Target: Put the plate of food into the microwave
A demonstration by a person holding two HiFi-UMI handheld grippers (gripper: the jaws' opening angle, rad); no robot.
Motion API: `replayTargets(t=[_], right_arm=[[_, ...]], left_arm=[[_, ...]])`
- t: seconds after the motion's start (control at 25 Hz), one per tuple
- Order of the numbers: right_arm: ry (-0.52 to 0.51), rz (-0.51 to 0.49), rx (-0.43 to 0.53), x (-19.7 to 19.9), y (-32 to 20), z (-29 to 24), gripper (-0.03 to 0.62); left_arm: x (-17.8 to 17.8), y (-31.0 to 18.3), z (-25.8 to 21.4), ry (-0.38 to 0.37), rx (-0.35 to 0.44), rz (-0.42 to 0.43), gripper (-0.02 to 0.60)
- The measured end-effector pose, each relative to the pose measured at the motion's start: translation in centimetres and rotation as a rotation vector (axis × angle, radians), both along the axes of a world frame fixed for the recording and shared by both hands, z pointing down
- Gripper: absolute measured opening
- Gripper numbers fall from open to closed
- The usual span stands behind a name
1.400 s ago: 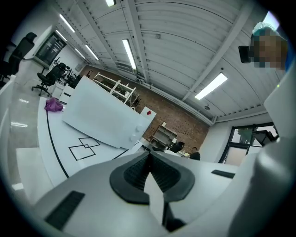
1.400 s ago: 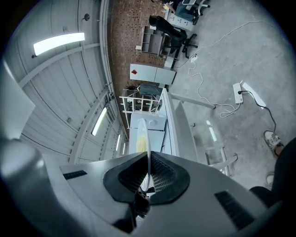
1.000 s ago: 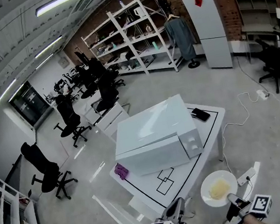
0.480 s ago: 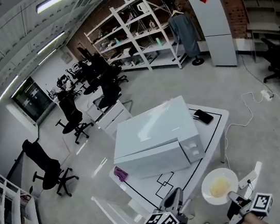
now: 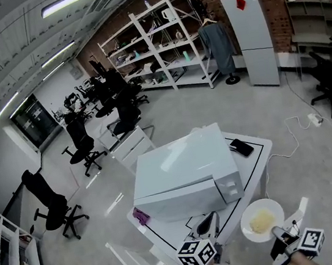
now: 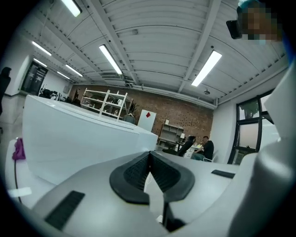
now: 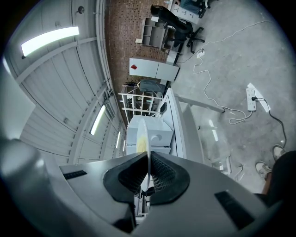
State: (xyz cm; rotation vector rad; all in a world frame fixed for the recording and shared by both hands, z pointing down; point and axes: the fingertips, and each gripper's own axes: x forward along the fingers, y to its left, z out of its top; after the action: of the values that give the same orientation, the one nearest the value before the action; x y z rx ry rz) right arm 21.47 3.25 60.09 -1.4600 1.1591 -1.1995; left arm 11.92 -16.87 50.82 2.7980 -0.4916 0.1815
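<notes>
The white microwave (image 5: 184, 172) stands on a white table (image 5: 256, 146) with its door closed. A white plate (image 5: 262, 220) with yellow food hangs in the air off the table's near right corner. My right gripper (image 5: 279, 233) is shut on its near rim. In the right gripper view the plate (image 7: 143, 134) shows edge-on, pinched between the pads (image 7: 148, 159), with the microwave (image 7: 155, 132) beyond. My left gripper (image 5: 208, 226) is shut and empty, just before the microwave's front lower edge. In the left gripper view its jaws (image 6: 149, 159) meet, and the microwave (image 6: 69, 139) fills the left.
A black phone (image 5: 241, 147) lies on the table's far right corner and a purple object (image 5: 141, 216) at its left front. A power strip (image 5: 310, 119) and cables lie on the floor to the right. Office chairs (image 5: 53, 204) and shelving (image 5: 159, 43) stand further off.
My left gripper has risen and moved forward toward the microwave's front. The plate in my right gripper has stayed in about the same place.
</notes>
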Motion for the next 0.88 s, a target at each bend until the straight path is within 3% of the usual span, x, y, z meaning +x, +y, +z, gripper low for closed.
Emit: replayTargets(t=[0.24,0.52,0.76,0.88], right_arm=[[-0.007,0.019,0.002,1.1,-0.8,-0.2,0.008],[0.015,0.035,-0.020,2.2,-1.0,0.3,0.008],[0.014,-0.018,-0.016,4.2,-0.9,0.2,0.008],[0.005,-0.061,-0.013,5.4,-1.1,0.1,0.008]], left_arm=[[2.7,-1.5,0.5,-0.078,0.053,-0.026,0.003],[4.7,-2.4,1.1,-0.100,0.067,-0.071,0.005],[5.5,-3.2,1.2,-0.114,0.080,-0.188,0.007],[5.8,-3.7,1.0,-0.114,0.079,-0.262,0.082]])
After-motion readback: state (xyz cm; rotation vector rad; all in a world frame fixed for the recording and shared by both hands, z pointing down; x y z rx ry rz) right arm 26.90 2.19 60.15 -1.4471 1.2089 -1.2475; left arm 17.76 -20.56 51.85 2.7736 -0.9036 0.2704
